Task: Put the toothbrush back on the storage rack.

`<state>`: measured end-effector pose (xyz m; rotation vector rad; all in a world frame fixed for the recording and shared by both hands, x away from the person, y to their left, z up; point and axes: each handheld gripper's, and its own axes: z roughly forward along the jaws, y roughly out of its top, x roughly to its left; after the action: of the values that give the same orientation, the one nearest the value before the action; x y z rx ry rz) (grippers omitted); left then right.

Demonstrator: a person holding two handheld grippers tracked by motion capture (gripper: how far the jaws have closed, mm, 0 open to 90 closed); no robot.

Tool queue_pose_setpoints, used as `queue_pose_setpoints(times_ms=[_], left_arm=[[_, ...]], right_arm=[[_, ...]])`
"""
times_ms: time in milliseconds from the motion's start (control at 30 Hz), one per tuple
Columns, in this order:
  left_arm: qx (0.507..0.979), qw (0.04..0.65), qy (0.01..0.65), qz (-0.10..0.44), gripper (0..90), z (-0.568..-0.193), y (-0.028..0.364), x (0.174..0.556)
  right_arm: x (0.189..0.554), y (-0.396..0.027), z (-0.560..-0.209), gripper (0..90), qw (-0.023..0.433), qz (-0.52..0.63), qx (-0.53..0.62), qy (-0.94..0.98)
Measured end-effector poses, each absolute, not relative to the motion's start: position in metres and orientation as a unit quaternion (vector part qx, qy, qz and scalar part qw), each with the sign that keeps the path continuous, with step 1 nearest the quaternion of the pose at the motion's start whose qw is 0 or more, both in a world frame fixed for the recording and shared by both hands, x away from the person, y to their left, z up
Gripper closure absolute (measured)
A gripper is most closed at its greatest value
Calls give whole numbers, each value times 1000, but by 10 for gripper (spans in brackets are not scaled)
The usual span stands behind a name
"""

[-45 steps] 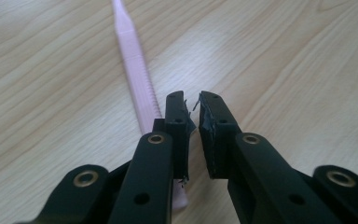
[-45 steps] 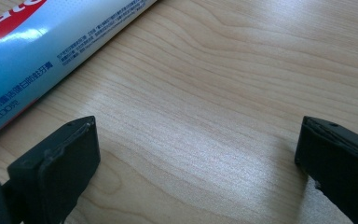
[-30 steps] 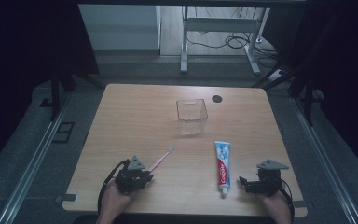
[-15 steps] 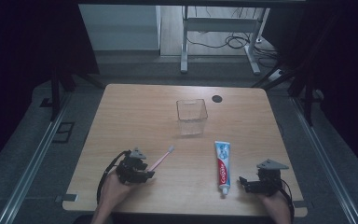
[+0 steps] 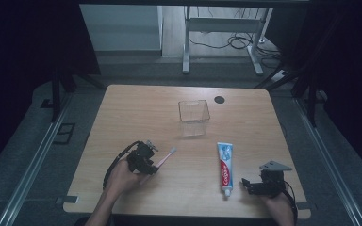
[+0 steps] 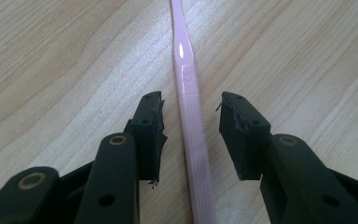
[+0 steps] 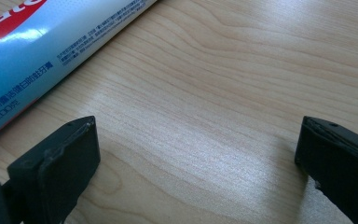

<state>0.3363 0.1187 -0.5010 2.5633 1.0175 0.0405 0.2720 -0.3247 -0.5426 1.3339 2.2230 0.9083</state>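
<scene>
Dim room surroundings are framing a light wooden table (image 5: 136, 108) in the high view. A clear square container (image 5: 193, 114) is standing near the middle, with a small dark disc (image 5: 219, 99) beyond it. A pink toothbrush (image 5: 166, 157) is lying toward the near left, and the left hand-held gripper (image 5: 147, 158) is sitting at its handle end. A blue and white toothpaste tube (image 5: 225, 166) is lying at the near right, with the right hand-held gripper (image 5: 250, 185) just beside its cap end.

Looking along the left hand-held gripper (image 6: 192, 125), the toothbrush handle (image 6: 191, 116) is lying flat between the jaws, which have just been closing; narrow gaps are showing on both sides, so the pads are not pressing it.

Looking along the right hand-held gripper (image 7: 198, 144), the jaws are standing wide over bare wood, with the toothpaste tube (image 7: 37, 42) lying off to the upper left.
</scene>
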Motion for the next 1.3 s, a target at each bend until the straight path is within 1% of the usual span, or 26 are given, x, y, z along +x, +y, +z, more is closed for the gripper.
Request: queue_pose_setpoints(times_ms=[167,533,633,700,900,967,1133,1300], left_arm=[[916,173,362,8,615,-499,110,344],[926,111,361,-9,660,-499,90,364],[925,107,364,-10,665,-500,87,365],[929,87,360,-11,675,-500,84,369],[930,69,362,-13,699,-500,80,373],[927,65,368,-11,735,-500,79,374],[926,55,375,-6,775,-500,77,375],[924,58,377,-7,786,-500,78,375]], right_arm=[[272,-325,-543,0,196,324,476,794],[272,-325,-543,0,196,324,476,794],[272,-325,-543,0,196,324,476,794],[272,-325,-543,0,197,324,476,794],[272,-325,-543,0,196,324,476,794],[272,-325,-543,0,196,324,476,794],[272,-325,-543,0,196,324,476,794],[272,-325,-543,0,196,324,476,794]])
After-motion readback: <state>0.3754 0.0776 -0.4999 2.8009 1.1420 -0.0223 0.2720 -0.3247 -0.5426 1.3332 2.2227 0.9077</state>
